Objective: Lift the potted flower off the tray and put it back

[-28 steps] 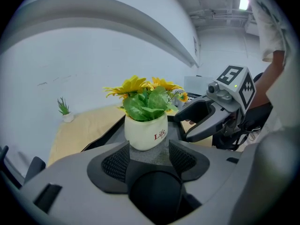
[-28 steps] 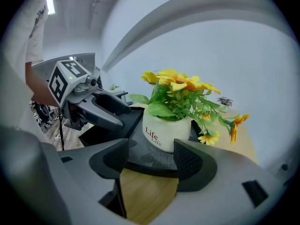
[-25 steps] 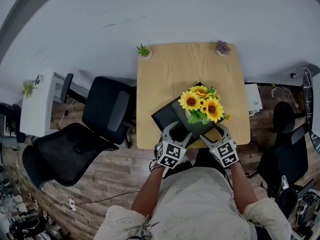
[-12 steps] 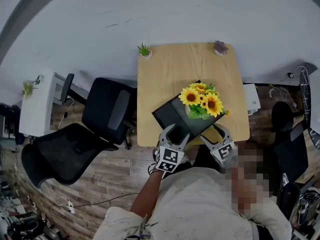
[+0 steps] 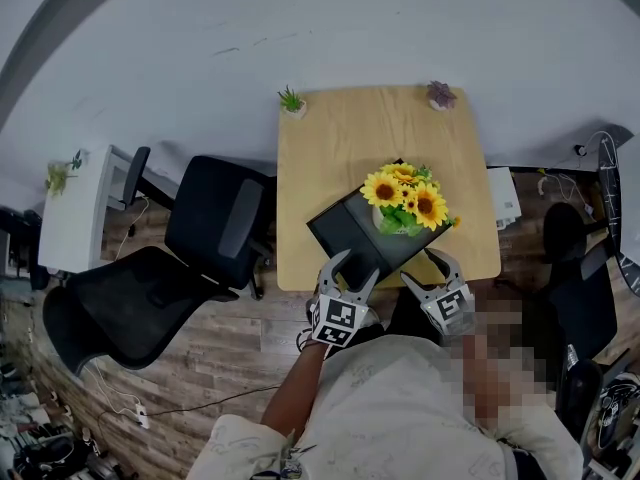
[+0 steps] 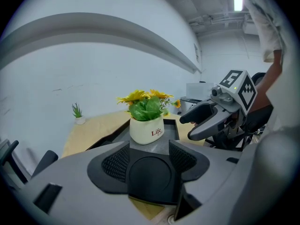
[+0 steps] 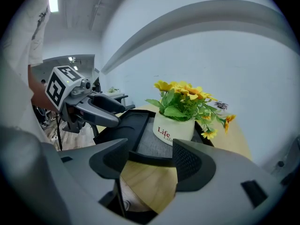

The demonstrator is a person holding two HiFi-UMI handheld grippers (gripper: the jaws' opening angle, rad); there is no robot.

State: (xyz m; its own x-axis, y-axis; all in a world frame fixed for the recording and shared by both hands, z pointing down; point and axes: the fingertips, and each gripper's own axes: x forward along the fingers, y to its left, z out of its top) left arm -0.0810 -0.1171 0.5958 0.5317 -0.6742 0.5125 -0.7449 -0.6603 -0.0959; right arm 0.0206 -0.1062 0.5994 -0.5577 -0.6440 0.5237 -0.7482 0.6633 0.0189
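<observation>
Pulled back toward the person since a second ago, the left gripper [image 5: 355,268] and right gripper [image 5: 428,268] hover at the tray's [image 5: 343,230] near edge, jaws spread wide and empty. The potted flower [image 5: 405,203] stands upright on the tray's far right part, clear of both. Beyond the tray, the table [image 5: 330,158] carries two small plants [image 5: 291,101].
</observation>
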